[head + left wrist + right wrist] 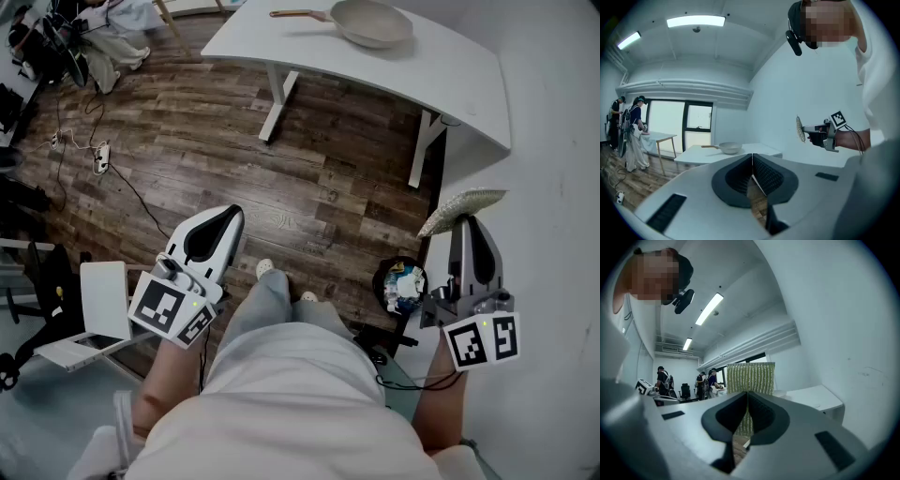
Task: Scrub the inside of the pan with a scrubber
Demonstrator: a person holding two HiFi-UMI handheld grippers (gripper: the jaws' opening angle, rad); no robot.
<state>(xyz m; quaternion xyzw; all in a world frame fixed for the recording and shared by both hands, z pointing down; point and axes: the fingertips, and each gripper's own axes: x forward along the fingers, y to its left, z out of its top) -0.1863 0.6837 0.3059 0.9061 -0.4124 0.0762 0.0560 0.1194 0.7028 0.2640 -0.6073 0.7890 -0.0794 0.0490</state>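
A cream pan (pixel 373 22) with a wooden handle sits on the white table (pixel 469 75) far ahead; in the left gripper view the pan (pixel 730 147) shows small on that table. My right gripper (pixel 463 221) is shut on a pale green ribbed scrubber (pixel 461 208), held level well short of the table. In the right gripper view the scrubber (pixel 750 378) stands upright between the jaws. My left gripper (pixel 220 217) is shut with nothing in it, its jaws (pixel 752 174) meeting edge to edge. It hangs over the floor, far from the pan.
Wooden floor (pixel 234 150) lies between me and the table. A white wall (pixel 553 187) runs along the right. A small bin (pixel 401 286) stands by my feet. Cables and a power strip (pixel 99 157) lie at left, with people and another table (pixel 656 138) farther off.
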